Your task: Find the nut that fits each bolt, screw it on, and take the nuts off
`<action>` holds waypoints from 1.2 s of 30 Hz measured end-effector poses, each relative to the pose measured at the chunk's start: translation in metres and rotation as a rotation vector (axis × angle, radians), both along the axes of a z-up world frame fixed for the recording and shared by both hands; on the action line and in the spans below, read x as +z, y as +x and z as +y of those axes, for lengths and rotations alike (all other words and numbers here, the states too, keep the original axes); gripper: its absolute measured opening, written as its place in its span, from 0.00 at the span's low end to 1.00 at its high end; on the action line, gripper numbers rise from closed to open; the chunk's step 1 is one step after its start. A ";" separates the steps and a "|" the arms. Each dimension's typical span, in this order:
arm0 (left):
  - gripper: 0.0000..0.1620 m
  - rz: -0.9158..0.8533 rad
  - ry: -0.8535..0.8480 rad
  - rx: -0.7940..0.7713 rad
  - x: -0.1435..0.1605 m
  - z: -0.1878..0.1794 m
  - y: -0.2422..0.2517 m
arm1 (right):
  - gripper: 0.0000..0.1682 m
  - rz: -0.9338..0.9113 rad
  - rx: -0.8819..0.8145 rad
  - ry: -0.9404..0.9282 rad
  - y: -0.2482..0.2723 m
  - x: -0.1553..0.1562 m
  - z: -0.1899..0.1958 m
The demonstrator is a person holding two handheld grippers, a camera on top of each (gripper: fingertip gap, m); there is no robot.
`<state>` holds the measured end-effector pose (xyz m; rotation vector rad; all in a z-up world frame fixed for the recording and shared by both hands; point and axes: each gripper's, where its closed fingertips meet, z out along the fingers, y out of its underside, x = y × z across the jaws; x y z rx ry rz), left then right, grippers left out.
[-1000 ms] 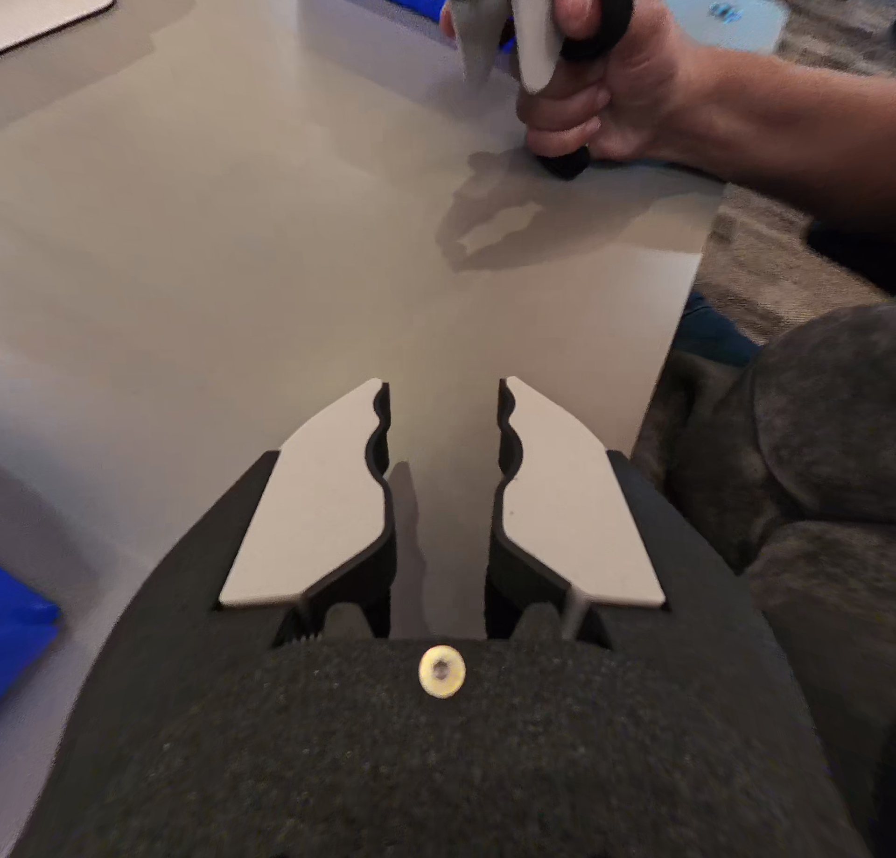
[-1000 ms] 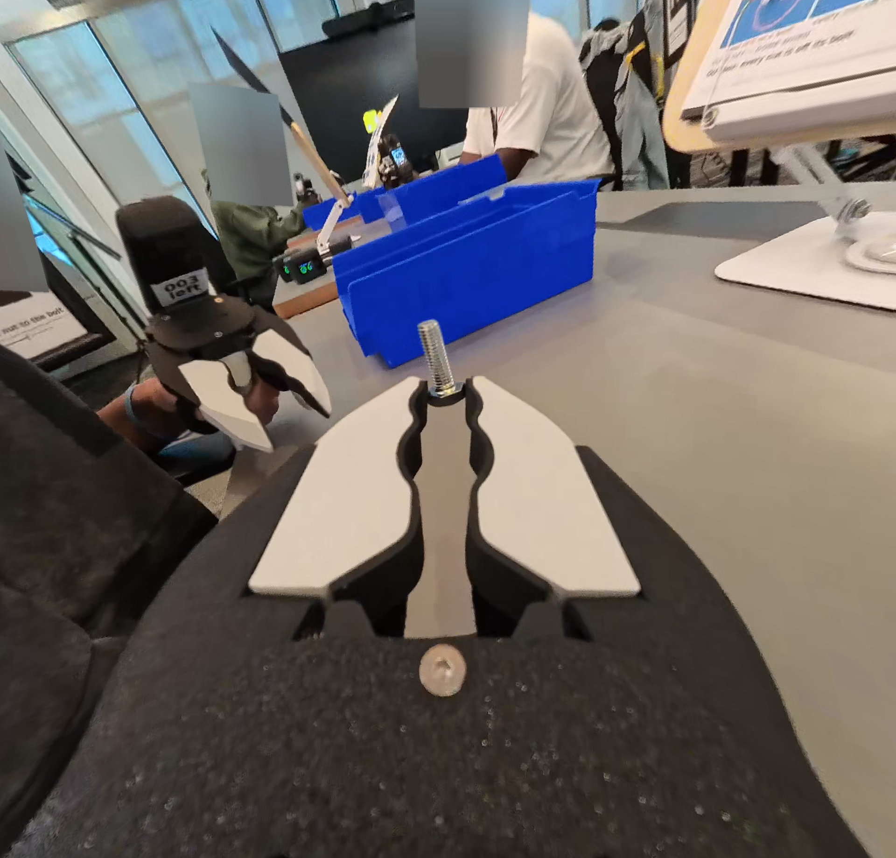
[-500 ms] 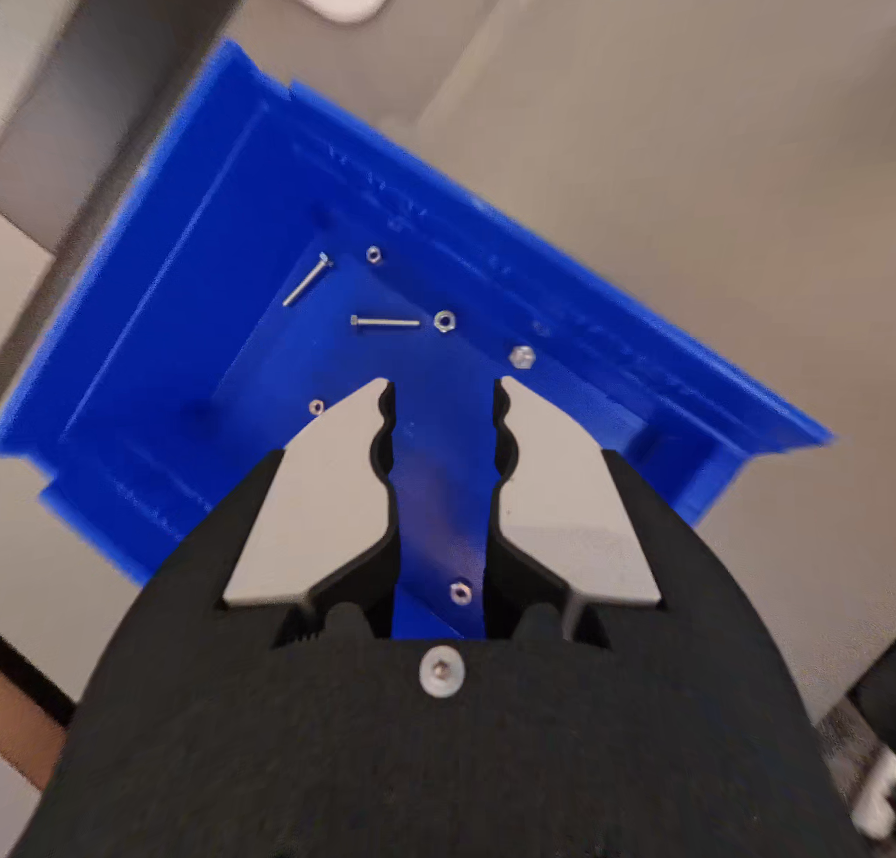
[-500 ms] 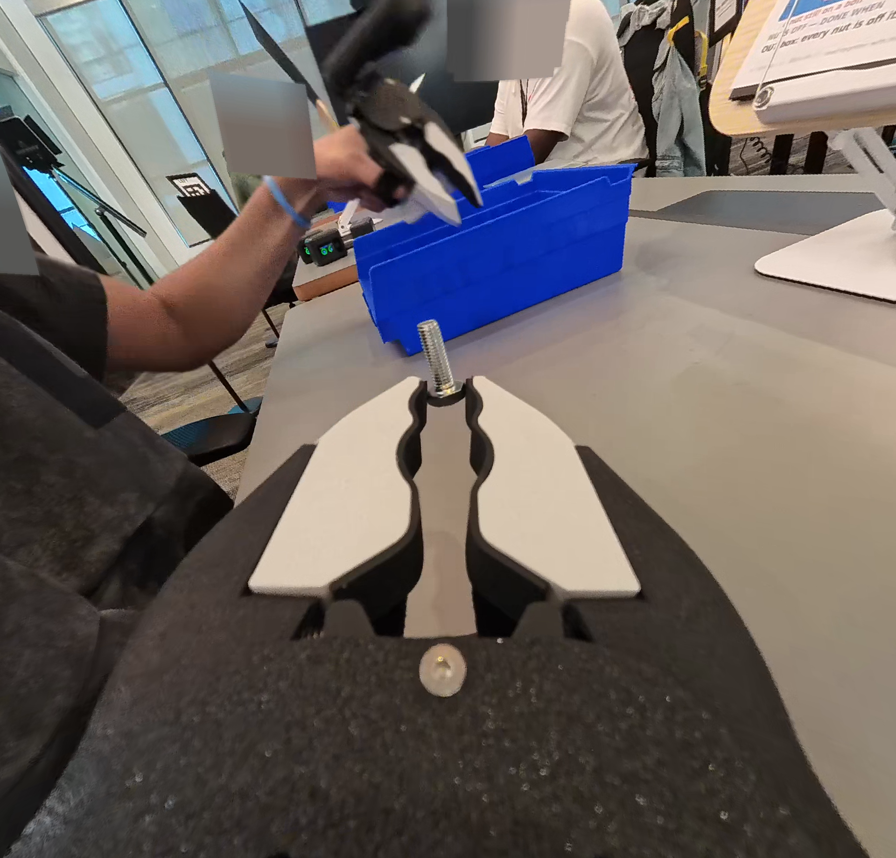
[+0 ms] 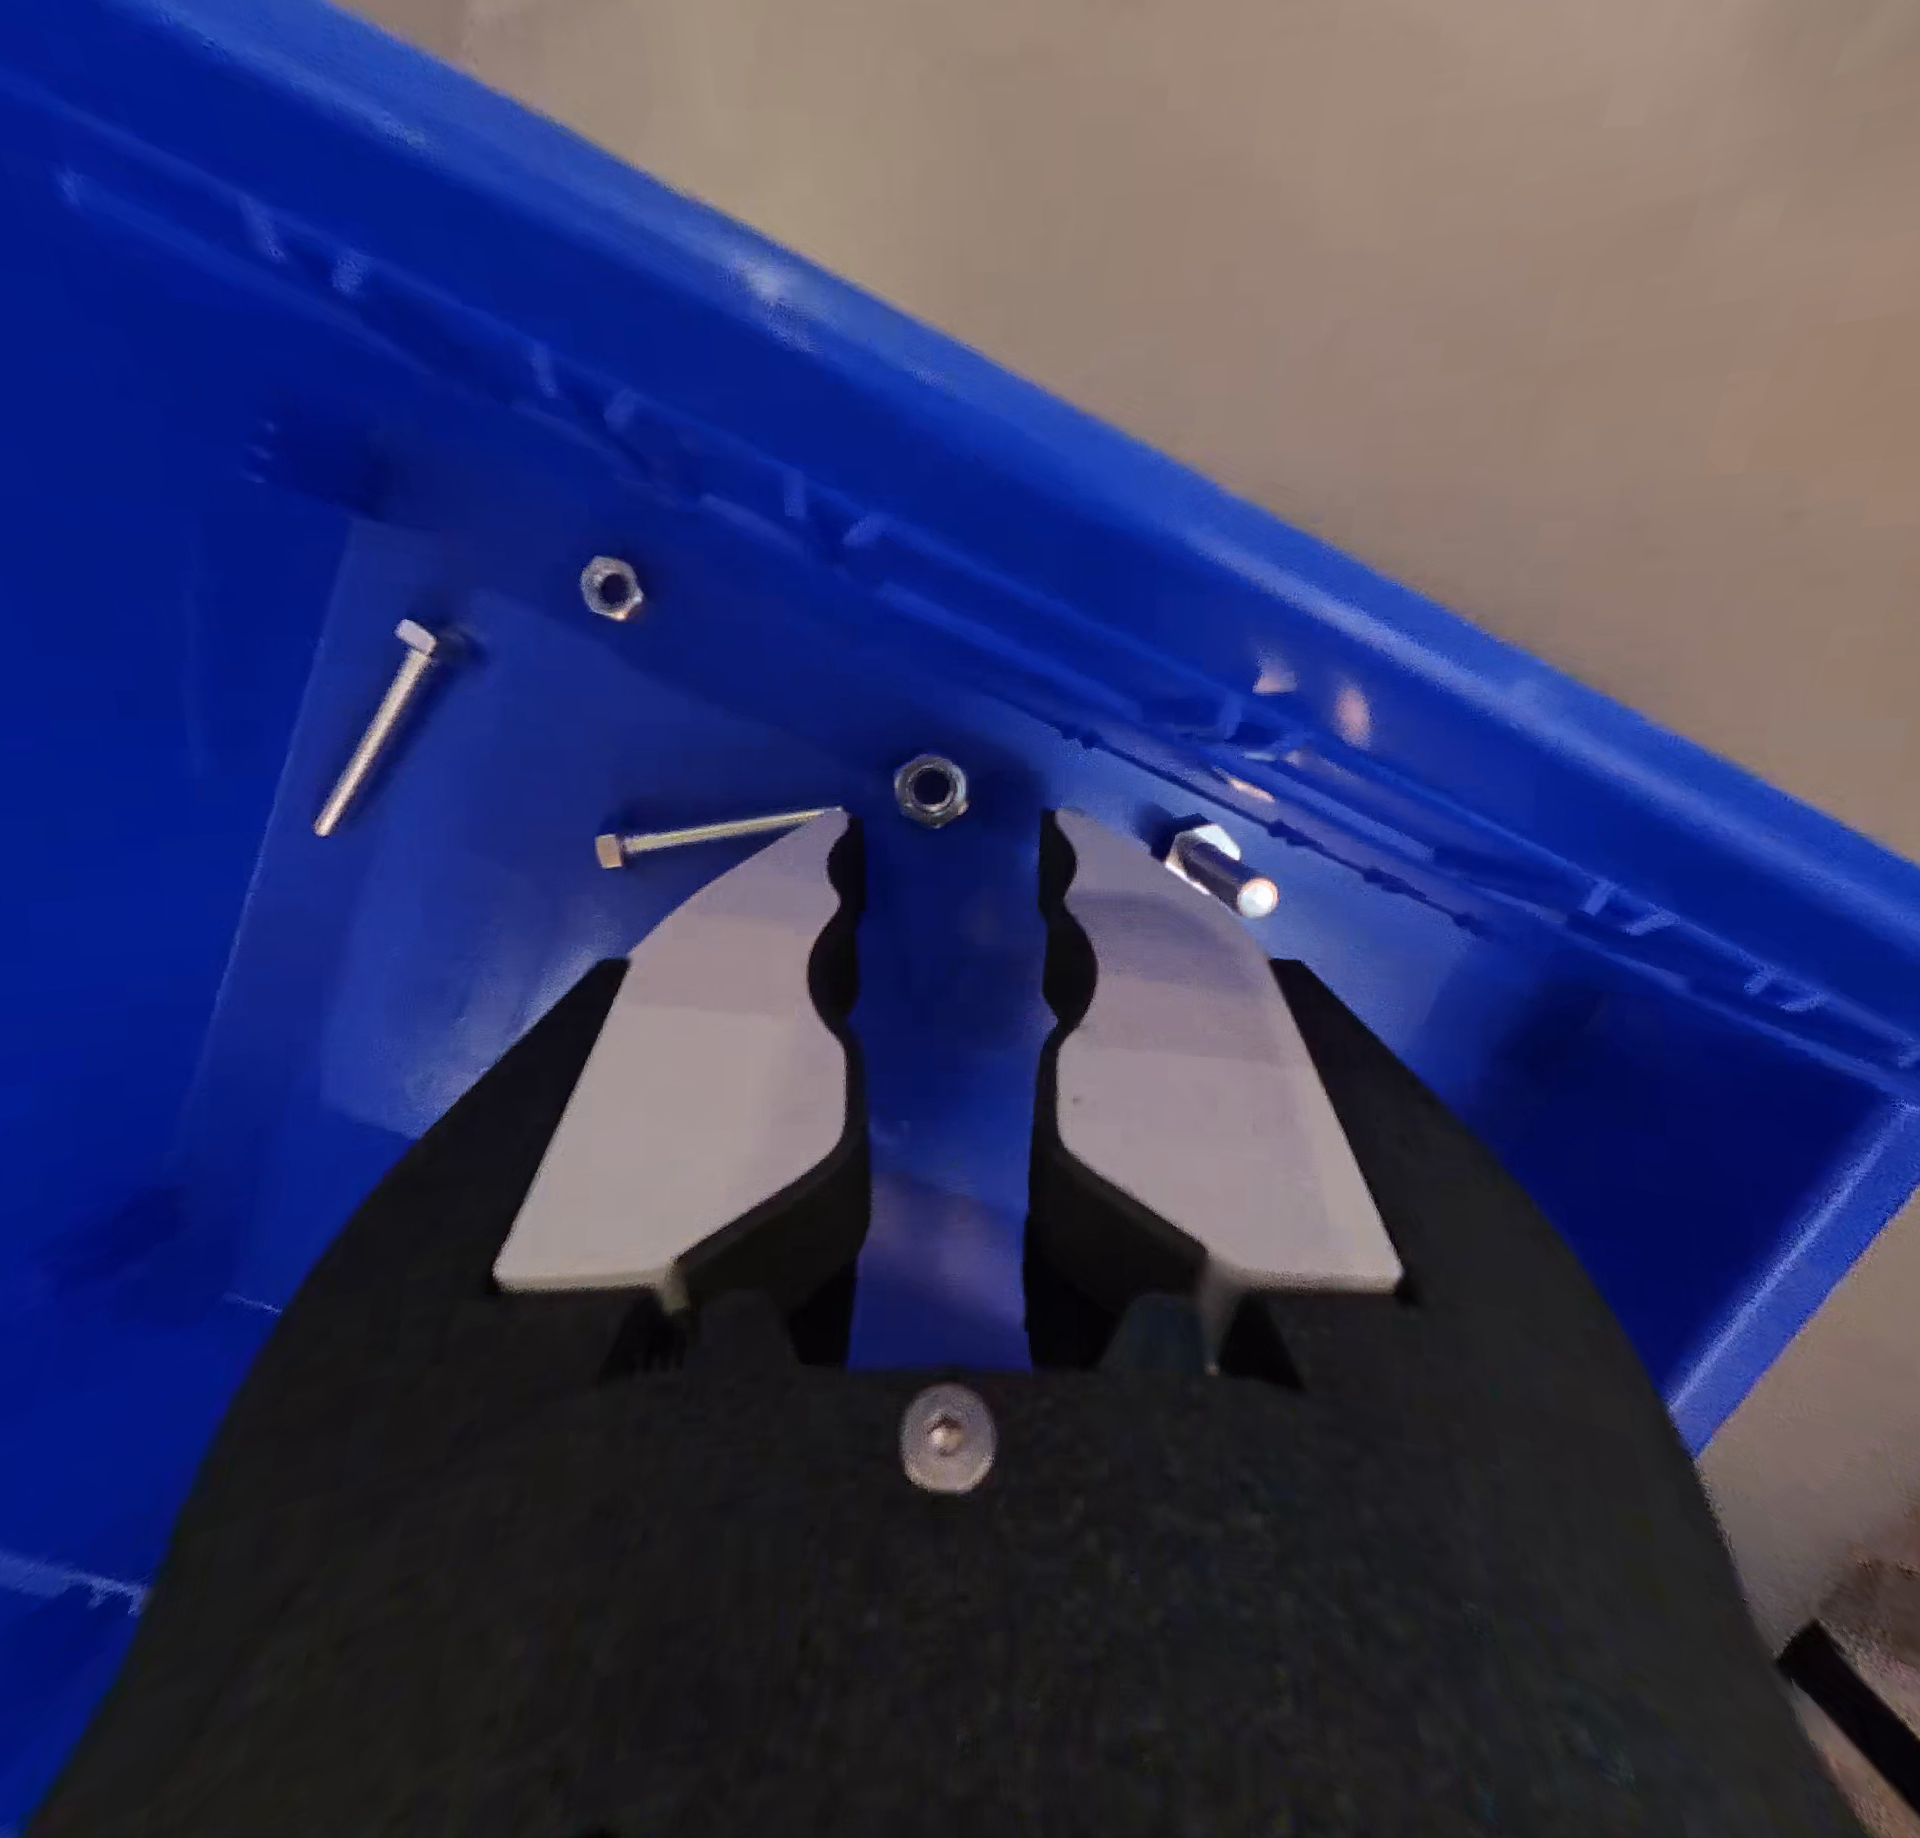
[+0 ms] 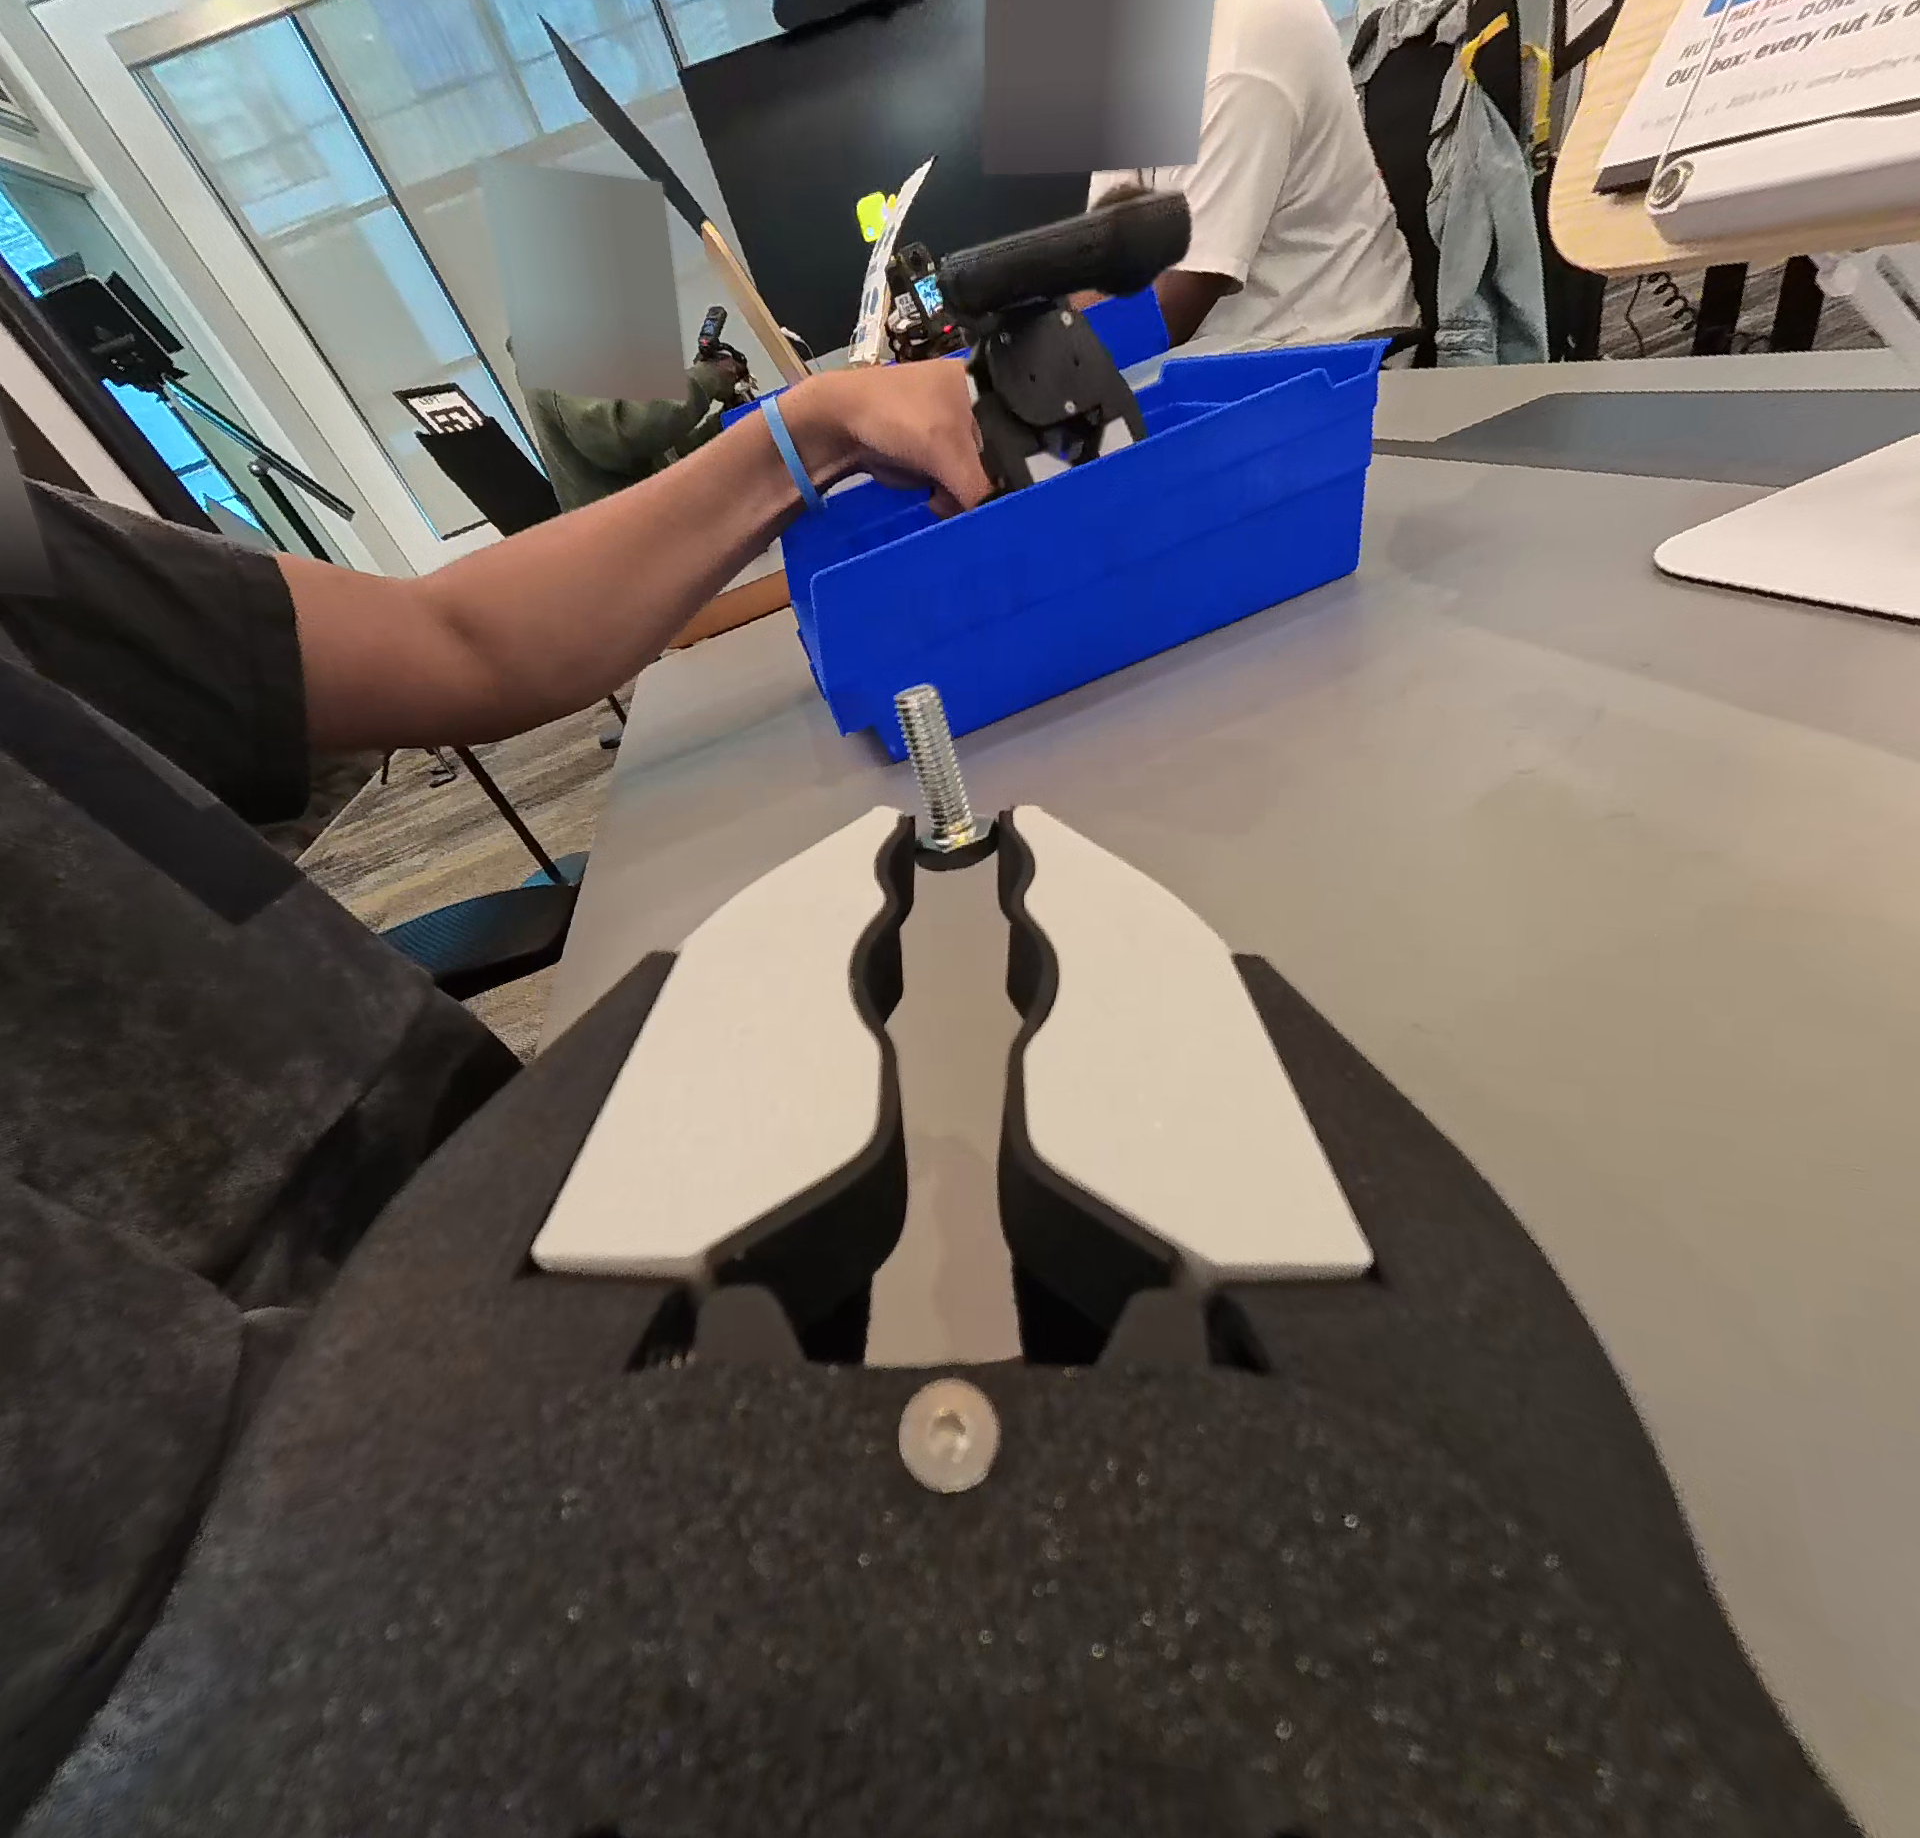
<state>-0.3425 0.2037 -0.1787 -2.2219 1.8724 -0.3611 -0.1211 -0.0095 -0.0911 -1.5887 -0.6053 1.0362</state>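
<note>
Left wrist view only: left gripper (image 5: 948,832) inside blue bin (image 5: 1039,583), jaws apart, empty, a nut (image 5: 930,789) just past the tips; thin bolts (image 5: 376,726) alongside. Right wrist view only: right gripper (image 6: 954,832) clamped on upright bolt (image 6: 935,765) over grey table (image 6: 1507,853).

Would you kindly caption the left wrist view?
Open left gripper hovers inside blue plastic bin, just short of a silver hex nut.

Lettering stands in red and black on a white printed sheet (image 6: 1787,32) on a stand at the upper right of the right wrist view. A black-and-white patterned sign (image 6: 449,412) at middle left bears small print, too small to read. Raised marks on the blue bin's wall (image 5: 623,406) in the left wrist view are blurred.
</note>
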 end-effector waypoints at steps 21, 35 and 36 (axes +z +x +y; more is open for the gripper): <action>0.08 -0.307 0.037 0.099 0.048 -0.007 -0.002 | 0.09 -0.037 0.015 0.017 -0.005 -0.002 -0.003; 0.08 -0.285 -0.156 0.007 0.132 -0.167 0.150 | 0.09 -0.124 -0.110 0.046 -0.010 -0.005 0.031; 0.08 -0.261 -0.174 0.011 0.130 -0.170 0.163 | 0.09 -0.132 -0.122 0.051 -0.009 -0.006 0.031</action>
